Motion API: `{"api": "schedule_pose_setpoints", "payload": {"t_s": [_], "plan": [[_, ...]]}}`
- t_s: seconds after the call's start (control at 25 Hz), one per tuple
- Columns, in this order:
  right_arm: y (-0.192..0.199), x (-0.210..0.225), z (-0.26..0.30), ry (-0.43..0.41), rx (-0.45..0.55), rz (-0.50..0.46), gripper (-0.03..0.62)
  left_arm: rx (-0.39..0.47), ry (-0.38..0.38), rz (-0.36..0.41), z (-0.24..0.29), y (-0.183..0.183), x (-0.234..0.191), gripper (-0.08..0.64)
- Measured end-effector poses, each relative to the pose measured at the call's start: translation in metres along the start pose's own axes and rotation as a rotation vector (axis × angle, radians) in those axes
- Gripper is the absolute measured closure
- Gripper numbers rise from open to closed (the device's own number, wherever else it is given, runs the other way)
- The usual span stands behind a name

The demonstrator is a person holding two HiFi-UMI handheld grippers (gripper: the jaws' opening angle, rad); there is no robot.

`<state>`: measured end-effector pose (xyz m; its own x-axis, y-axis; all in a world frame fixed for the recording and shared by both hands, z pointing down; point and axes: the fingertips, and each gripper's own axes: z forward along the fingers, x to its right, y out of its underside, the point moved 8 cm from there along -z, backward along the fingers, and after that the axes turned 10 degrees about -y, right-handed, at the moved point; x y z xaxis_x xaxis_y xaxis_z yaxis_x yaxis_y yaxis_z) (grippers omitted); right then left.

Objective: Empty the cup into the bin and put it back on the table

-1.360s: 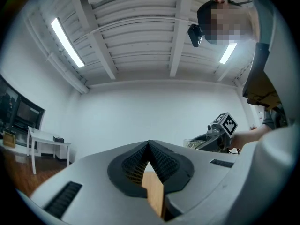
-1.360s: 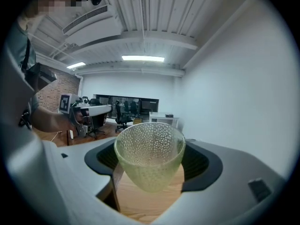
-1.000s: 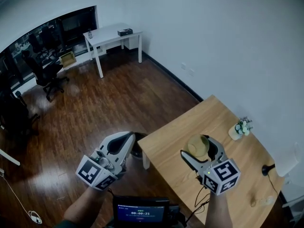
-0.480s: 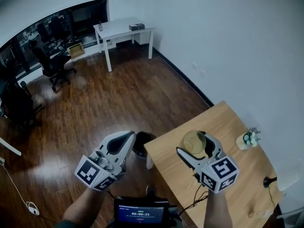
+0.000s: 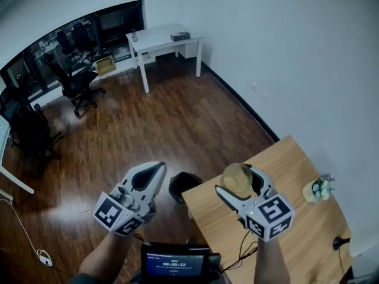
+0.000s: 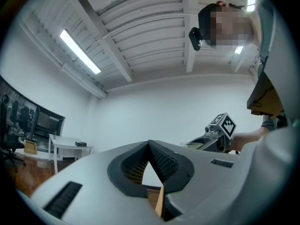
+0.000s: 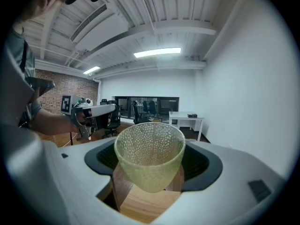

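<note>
Right gripper (image 5: 238,181) clamped on dimpled cup (image 5: 234,176) over left corner of table (image 5: 284,176), near floor bin (image 5: 183,186); cup judged light, thin-walled, squeezable, so hold gently across wall below rim; left gripper (image 5: 157,169) closed, empty.

**A:** Where's the left one?

**B:** The left gripper (image 5: 159,168) sits at seven o'clock in the head view, nose aimed toward one o'clock. Its jaws are pressed together with nothing between them. The left forearm (image 5: 105,259) comes up from the bottom edge.

**A:** And the right?

**B:** The right gripper (image 5: 239,180) is at five o'clock, aimed toward eleven. Its jaws are clamped on the cup (image 7: 150,153), and its marker cube is nearest the wrist.
</note>
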<state>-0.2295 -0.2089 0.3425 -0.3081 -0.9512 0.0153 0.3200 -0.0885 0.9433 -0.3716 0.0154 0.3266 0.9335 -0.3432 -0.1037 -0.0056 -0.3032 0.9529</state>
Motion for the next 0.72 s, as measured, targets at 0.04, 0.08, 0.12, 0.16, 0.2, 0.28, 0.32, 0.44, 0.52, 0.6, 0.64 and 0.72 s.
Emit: {"api": "schedule_pose_setpoints", "payload": {"t_s": [0.04, 0.08, 0.12, 0.16, 0.2, 0.28, 0.32, 0.44, 0.52, 0.6, 0.64, 0.72], "plan": [[0.000, 0.003, 0.003, -0.008, -0.002, -0.005, 0.196, 0.001, -0.004, 0.004, 0.003, 0.001, -0.001, 0.569], [0.000, 0.006, 0.006, -0.014, -0.001, -0.008, 0.196, 0.002, -0.005, 0.009, 0.005, 0.001, -0.002, 0.569], [0.000, 0.008, 0.009, -0.017, 0.002, -0.009, 0.196, 0.003, -0.004, 0.013, 0.008, 0.002, -0.004, 0.569], [0.000, 0.010, 0.011, -0.019, 0.007, -0.009, 0.196, 0.003, -0.002, 0.017, 0.010, 0.002, -0.005, 0.569], [-0.001, 0.012, 0.013, -0.021, 0.010, -0.010, 0.196, 0.004, 0.001, 0.020, 0.013, 0.003, -0.006, 0.569], [-0.002, 0.015, 0.017, -0.025, 0.008, -0.011, 0.196, 0.005, 0.003, 0.019, 0.019, 0.004, -0.008, 0.569], [-0.002, 0.016, 0.019, -0.025, 0.006, -0.011, 0.196, 0.007, 0.006, 0.017, 0.021, 0.003, -0.010, 0.569], [-0.006, 0.016, 0.027, -0.011, -0.006, -0.020, 0.196, 0.012, 0.028, 0.002, 0.026, 0.000, -0.018, 0.569], [-0.008, 0.016, 0.034, 0.010, -0.018, -0.027, 0.196, 0.012, 0.046, -0.009, 0.030, 0.001, -0.029, 0.569], [-0.010, 0.018, 0.041, 0.037, -0.027, -0.023, 0.196, 0.008, 0.069, -0.008, 0.036, 0.002, -0.038, 0.569], [-0.012, 0.018, 0.045, 0.050, -0.032, -0.019, 0.196, 0.007, 0.089, 0.003, 0.039, 0.003, -0.042, 0.569], [-0.016, 0.017, 0.052, 0.077, -0.040, -0.020, 0.196, 0.011, 0.145, 0.034, 0.045, 0.001, -0.047, 0.569]]}}
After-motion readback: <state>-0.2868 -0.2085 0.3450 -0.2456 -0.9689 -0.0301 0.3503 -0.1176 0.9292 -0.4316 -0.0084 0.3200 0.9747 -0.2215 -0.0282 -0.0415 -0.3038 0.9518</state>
